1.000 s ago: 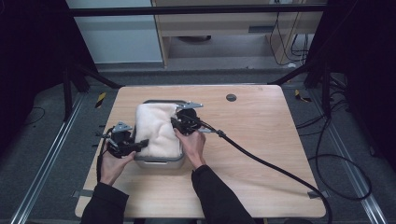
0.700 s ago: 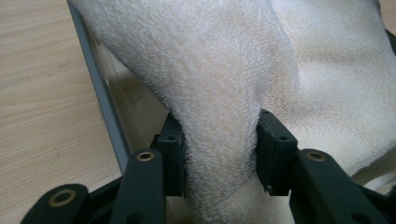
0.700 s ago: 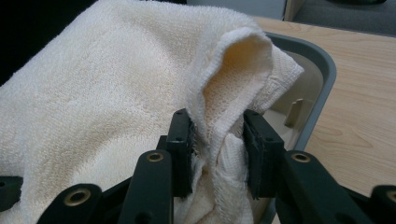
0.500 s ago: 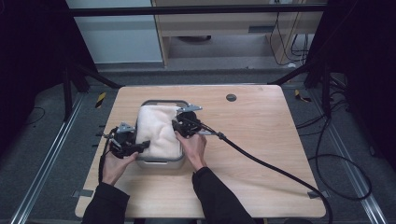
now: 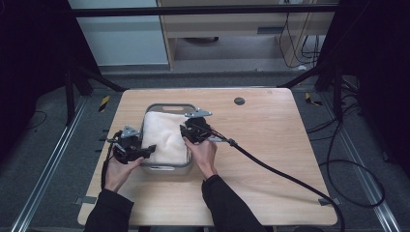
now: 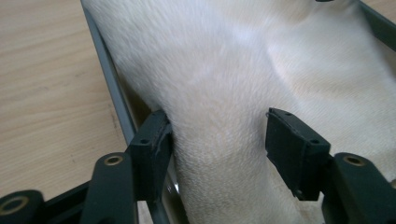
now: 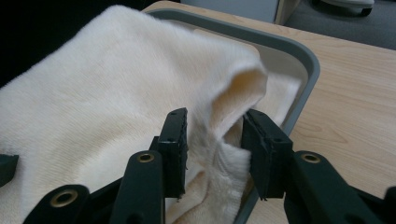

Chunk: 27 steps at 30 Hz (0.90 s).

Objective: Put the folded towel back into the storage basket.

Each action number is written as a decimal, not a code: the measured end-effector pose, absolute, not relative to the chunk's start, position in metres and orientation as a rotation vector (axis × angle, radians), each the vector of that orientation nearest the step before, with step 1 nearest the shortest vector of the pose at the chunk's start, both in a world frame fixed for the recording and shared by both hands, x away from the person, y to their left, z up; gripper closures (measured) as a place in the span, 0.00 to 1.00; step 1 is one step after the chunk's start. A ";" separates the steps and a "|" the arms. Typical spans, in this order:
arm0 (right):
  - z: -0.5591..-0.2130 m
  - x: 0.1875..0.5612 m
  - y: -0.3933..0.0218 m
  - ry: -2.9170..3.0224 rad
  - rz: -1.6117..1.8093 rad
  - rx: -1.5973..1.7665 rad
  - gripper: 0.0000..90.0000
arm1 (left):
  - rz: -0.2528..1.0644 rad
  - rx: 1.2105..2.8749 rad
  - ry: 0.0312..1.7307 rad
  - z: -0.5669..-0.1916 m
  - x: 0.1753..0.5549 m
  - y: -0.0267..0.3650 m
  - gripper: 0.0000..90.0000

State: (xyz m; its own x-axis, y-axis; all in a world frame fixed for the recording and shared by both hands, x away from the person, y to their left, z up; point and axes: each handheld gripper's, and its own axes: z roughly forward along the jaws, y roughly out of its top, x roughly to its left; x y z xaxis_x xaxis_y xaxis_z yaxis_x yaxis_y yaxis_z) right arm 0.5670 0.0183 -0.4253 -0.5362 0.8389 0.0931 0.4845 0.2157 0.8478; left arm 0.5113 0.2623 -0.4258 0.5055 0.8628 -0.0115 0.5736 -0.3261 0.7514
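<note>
The cream towel (image 5: 165,136) lies folded in the grey tray (image 5: 170,167) on the tabletop (image 5: 270,145). The left gripper (image 6: 219,140) and right gripper (image 7: 215,147) have just been opening, fingers spread around its edges, probably releasing it.

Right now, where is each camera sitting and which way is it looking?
High view: sits above the person's side of the table, looking forward and down; both forearms, the left gripper and the right gripper show.
Left gripper view: rides on the left gripper, looking along its two black jaws at the cream towel; its jaws have just been opening, the towel between them.
Right gripper view: rides on the right gripper, looking at a towel fold; jaws just opening.
Shared: every view shows the towel in the grey tray.
</note>
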 end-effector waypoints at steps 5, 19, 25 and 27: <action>-0.419 0.565 0.012 2.084 1.284 1.220 0.69 | 0.553 1.966 1.121 -0.413 0.505 0.263 0.43; -0.389 0.553 -0.025 2.071 1.420 1.132 0.51 | 0.586 1.845 1.073 -0.395 0.492 0.267 0.37; -0.383 0.542 -0.061 2.037 1.473 1.096 0.36 | 0.603 1.835 1.062 -0.394 0.488 0.263 0.33; -0.383 0.539 -0.072 2.035 1.473 1.083 0.33 | 0.609 1.844 1.053 -0.394 0.487 0.261 0.32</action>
